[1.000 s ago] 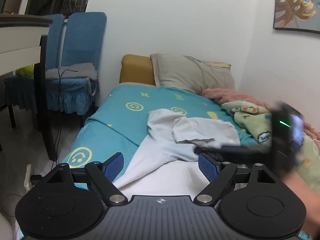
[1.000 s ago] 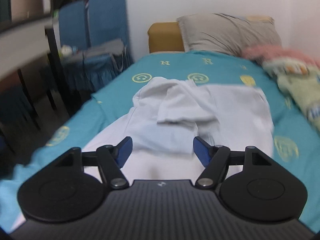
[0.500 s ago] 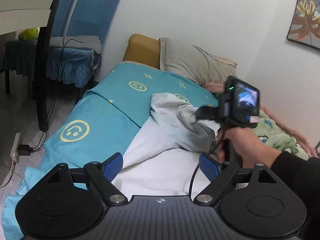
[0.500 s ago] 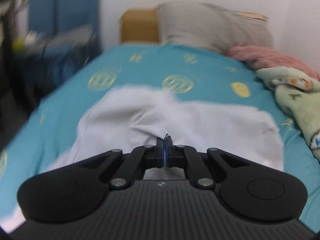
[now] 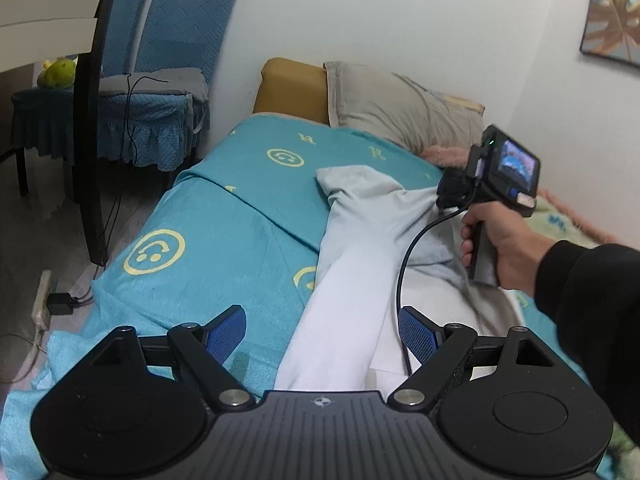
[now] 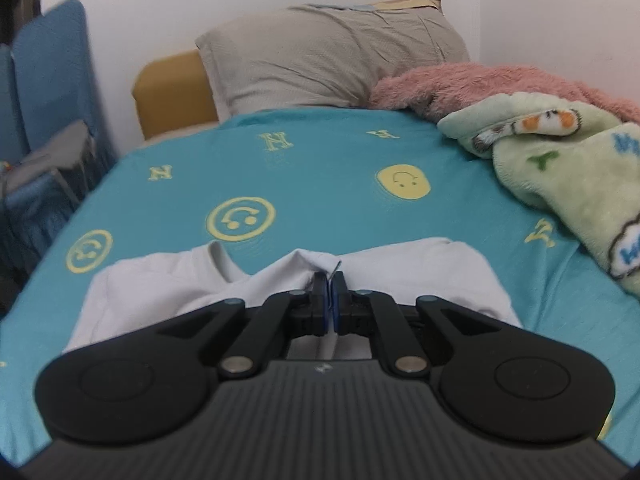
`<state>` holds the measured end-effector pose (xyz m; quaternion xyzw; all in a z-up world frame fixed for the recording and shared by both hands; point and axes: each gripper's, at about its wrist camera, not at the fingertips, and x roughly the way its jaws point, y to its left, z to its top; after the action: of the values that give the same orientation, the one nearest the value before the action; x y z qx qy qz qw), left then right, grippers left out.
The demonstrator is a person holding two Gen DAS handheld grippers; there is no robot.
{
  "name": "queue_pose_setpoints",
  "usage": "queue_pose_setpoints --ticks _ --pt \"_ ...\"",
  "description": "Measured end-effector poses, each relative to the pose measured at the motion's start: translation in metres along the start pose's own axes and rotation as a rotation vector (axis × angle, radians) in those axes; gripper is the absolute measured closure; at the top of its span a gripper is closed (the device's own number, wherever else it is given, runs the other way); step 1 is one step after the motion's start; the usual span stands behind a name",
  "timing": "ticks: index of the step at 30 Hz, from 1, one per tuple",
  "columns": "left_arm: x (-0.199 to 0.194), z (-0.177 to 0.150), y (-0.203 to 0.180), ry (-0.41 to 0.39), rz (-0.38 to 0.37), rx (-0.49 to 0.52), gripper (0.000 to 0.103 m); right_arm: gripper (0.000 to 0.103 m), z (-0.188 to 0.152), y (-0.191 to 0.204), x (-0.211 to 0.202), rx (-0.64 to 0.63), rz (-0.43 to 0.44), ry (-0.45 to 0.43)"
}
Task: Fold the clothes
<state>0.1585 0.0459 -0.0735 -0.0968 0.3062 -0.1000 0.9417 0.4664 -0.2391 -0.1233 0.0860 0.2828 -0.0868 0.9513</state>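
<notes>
Pale grey garment (image 5: 360, 240) spread lengthwise on the teal smiley-print bedsheet (image 5: 224, 220), occupying the centre of the left-wrist view and the lower centre of the right-wrist view, short of the beige pillow (image 6: 328, 60) at the top. Right gripper (image 6: 329, 300) fully closed, a pinched fold of the garment's edge caught between its blue pads at mid-frame, the cloth drawn taut toward the device held in the right hand (image 5: 500, 248) at centre right. Left gripper (image 5: 320, 332) wide apart along the lower edge of its own view, empty, the near end of the garment lying below and between the two blue pads (image 5: 224, 330) without touching either.
</notes>
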Motion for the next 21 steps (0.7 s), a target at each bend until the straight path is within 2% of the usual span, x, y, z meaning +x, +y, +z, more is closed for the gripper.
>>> queue_pose_setpoints --ticks 3,5,6,7,10,14,21 --pt "0.002 -0.001 -0.004 -0.007 0.011 0.029 0.018 0.092 0.0 -0.005 -0.016 0.038 0.086 0.036" --pt "0.001 -0.003 -0.009 -0.016 0.018 0.056 0.018 0.062 -0.001 -0.007 -0.034 0.041 0.149 0.053" --pt "0.0 -0.004 -0.011 -0.02 0.02 0.068 0.018 0.032 -0.002 -0.006 -0.05 0.031 0.162 0.037" --pt "-0.001 -0.005 -0.014 -0.023 0.022 0.079 0.018 0.019 -0.003 -0.005 -0.067 0.021 0.175 0.021" --pt "-0.005 -0.009 -0.022 -0.036 0.024 0.115 0.018 0.019 -0.007 -0.004 -0.119 -0.007 0.219 0.013" --pt "-0.01 -0.012 -0.032 -0.034 0.041 0.141 0.018 0.019 -0.021 -0.011 -0.209 -0.003 0.246 -0.01" --pt "-0.02 -0.017 -0.039 0.015 0.059 0.165 0.023 0.019 -0.087 -0.039 -0.371 0.025 0.276 -0.035"
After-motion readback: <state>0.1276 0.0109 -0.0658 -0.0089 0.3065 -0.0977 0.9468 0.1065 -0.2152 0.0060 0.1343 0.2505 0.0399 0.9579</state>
